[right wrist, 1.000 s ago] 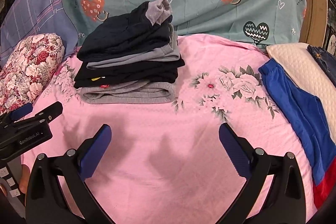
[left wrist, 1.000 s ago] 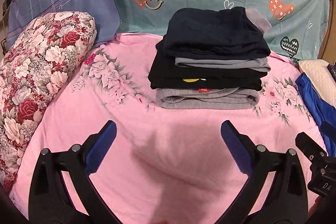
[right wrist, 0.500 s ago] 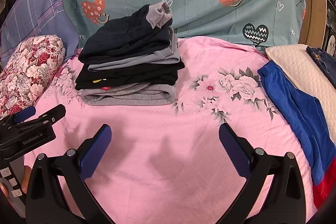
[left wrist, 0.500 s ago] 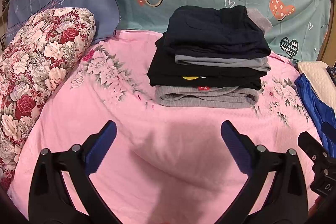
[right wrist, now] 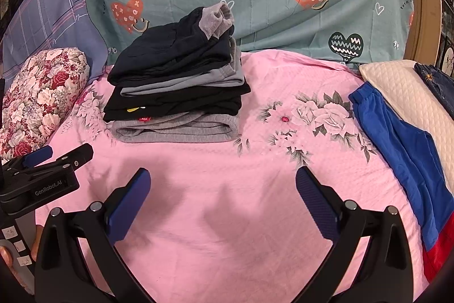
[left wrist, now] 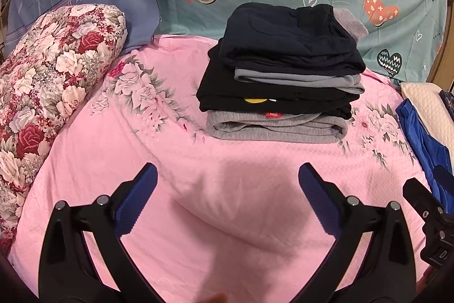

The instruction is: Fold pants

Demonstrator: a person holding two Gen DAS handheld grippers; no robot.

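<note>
Both tools are spread and empty: left tool, right tool. The unfolded blue fabric pants lie rightward, nearer the right tool, long axis running away along the pink floral bed.

Left hand-held gripper eased back and upward from folded stack; more floral bolster exposed. Otherwise negligible shift.

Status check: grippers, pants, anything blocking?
Left gripper open, empty. Right gripper open, empty. Folded stack on pink bedspread; blue pants unfolded at right. Nothing blocking.
</note>
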